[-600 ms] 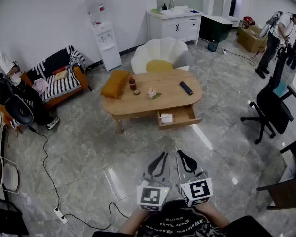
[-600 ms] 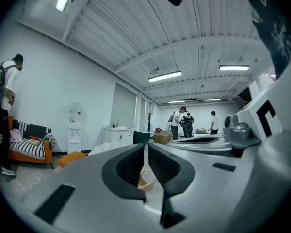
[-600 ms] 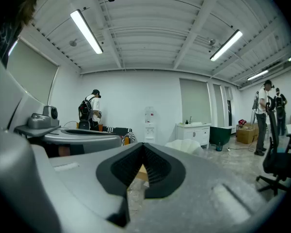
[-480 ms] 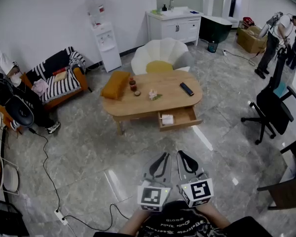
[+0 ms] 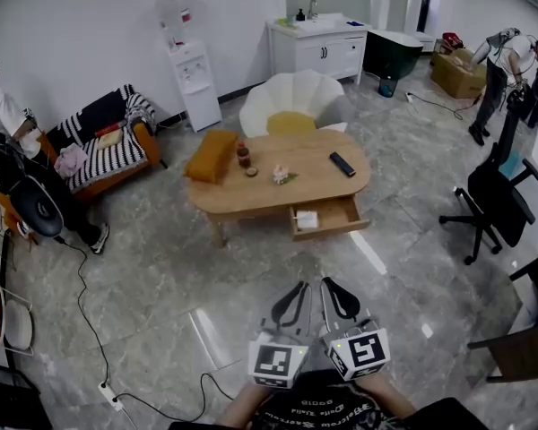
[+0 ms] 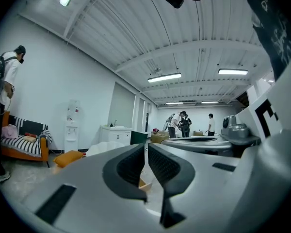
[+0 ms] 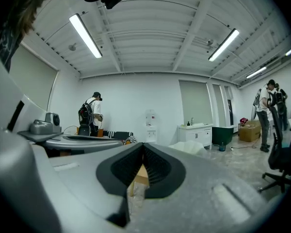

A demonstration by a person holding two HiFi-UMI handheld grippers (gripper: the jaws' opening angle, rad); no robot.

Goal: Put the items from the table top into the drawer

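Left gripper (image 5: 298, 287) fingers nearly together, empty, right gripper (image 5: 328, 283) fingers closed, empty, both well short of table (image 5: 251, 195), drawer (image 5: 339, 217) open

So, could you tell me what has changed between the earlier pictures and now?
Almost nothing. The head view has shifted slightly, so the table sits a touch lower in the picture. Nothing was taken hold of or let go. The left gripper and right gripper stay shut, empty, side by side, well short of the table; the drawer stays open.
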